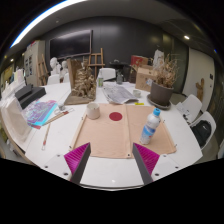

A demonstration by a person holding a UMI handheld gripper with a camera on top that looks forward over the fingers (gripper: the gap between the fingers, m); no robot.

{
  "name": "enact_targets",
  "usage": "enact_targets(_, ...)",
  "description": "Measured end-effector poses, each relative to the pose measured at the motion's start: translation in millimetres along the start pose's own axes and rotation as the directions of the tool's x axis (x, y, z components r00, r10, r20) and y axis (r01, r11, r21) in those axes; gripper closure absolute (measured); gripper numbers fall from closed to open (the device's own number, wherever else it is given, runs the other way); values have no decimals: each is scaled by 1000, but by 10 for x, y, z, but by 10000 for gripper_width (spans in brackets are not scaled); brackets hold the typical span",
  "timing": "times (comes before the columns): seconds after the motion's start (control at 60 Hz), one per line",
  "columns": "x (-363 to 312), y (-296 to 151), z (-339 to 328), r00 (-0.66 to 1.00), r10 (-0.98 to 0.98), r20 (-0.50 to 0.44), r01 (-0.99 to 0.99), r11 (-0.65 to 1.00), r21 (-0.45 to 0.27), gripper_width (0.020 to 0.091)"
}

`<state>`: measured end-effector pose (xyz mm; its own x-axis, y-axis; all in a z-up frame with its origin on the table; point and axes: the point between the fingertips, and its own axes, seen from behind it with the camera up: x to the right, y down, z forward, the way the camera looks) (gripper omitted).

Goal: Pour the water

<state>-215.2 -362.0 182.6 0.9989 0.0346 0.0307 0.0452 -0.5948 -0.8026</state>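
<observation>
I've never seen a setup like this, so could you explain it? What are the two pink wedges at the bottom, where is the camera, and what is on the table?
The camera rides on a hand-held gripper and looks forward along its two fingers. The pink wedges are pads on those fingers. The gripper is open and holds nothing. Ahead, on a white table, lies a brown mat with a water bottle, a cup and a small red disc. Colourful papers lie beside the mat, and more clutter sits beyond it.
</observation>
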Motion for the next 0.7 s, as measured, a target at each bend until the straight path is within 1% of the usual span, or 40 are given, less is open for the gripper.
enact_targets(0.133, 837, 174, 304, 997, 19, -73, -17, 1000, 22, 242)
enact_targets(0.217, 1261, 206, 554, 995, 35, -98, -29, 998, 63, 246)
enact_targets(0.3, 1562, 117, 838, 994, 36, -100, -24, 993, 119, 245)
enact_targets(0.417, 1800, -24, 1312, 995, 29, -91, -12, 984, 175, 246)
enact_targets(0.583, 1864, -68, 2035, 998, 47, -46, -38, 982, 184, 259)
enact_targets(0.617, 1860, -60, 2154, 998, 48, -37, -40, 983, 182, 286)
enact_targets(0.65, 1848, -49, 2248, 999, 44, -27, -39, 983, 180, 345)
enact_targets(0.683, 1842, -61, 2311, 999, 45, -24, -40, 982, 182, 440)
enact_targets(0.7, 1850, -64, 2343, 999, 46, -26, -40, 981, 191, 502)
